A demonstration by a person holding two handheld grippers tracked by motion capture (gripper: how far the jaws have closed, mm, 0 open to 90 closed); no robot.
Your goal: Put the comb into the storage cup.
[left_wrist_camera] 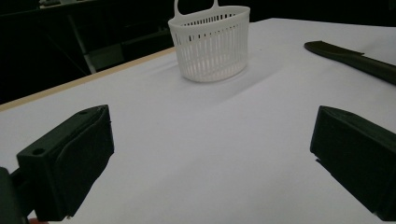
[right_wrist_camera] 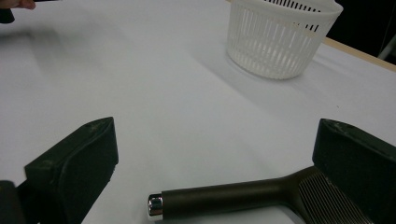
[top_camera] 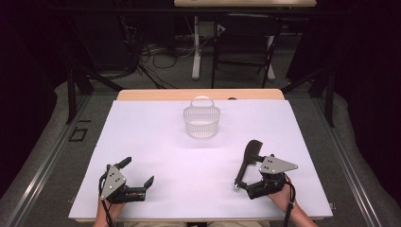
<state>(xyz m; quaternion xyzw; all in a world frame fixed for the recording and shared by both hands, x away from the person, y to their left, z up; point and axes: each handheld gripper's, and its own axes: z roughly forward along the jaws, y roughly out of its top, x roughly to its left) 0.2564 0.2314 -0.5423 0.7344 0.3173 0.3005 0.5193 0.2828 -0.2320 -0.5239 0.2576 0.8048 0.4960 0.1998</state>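
The left hand-held gripper (top_camera: 140, 173) is parked near the front left corner of the worktop (top_camera: 156, 142), jaws spread wide with nothing between them. In the left gripper view that same gap (left_wrist_camera: 210, 154) is seen over bare white surface, so nothing is being held there.

The right hand-held gripper (top_camera: 246, 182) is seen at the front right, jaws also wide. A dark spatula (top_camera: 249, 158) is lying flat on the worktop right at it, blade pointed away toward the back, handle toward the front. In the right gripper view the spatula's handle (right_wrist_camera: 224, 198) is found low between the open jaws (right_wrist_camera: 210, 177), its shiny metal end cap pointed at the left jaw and the ribbed part tucked against the right jaw. It isn't clamped, since the left jaw is well apart from it.

A white slotted basket (top_camera: 202, 122) with a loop handle is set upright toward the back middle of the worktop, well apart from both grippers and from the spatula. It looks empty from above, though the bottom can't be made out fully.
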